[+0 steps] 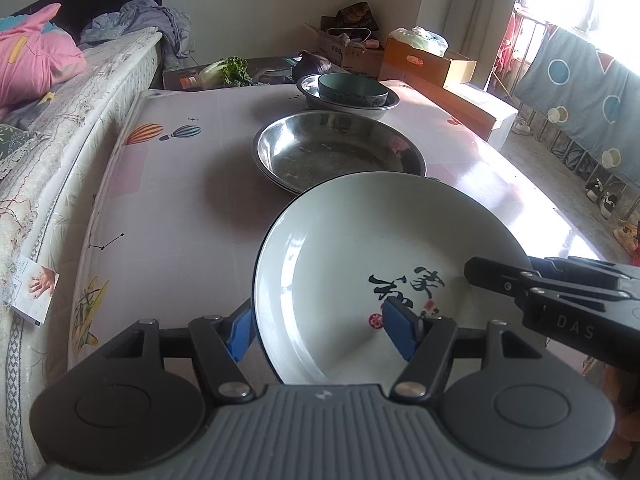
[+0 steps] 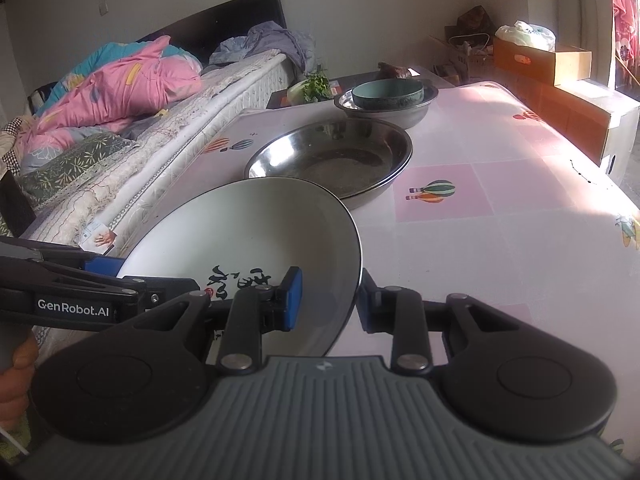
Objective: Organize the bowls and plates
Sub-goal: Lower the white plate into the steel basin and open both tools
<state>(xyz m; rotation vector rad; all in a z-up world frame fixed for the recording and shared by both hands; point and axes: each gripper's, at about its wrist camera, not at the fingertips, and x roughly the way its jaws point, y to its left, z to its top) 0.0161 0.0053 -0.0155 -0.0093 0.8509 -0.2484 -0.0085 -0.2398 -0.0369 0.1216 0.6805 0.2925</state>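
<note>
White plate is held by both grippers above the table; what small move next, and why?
Probably carry the white plate forward over the near steel dish. Both the left gripper and right gripper clamp its rim, and the dish lies empty just ahead.

Black hand-held gripper [image 2: 326, 300] with blue pads [image 2: 293, 298], silver screws.

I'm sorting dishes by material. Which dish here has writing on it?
The white plate, held by both grippers, with black characters inside. The two steel basins and the teal bowl are plain.
</note>
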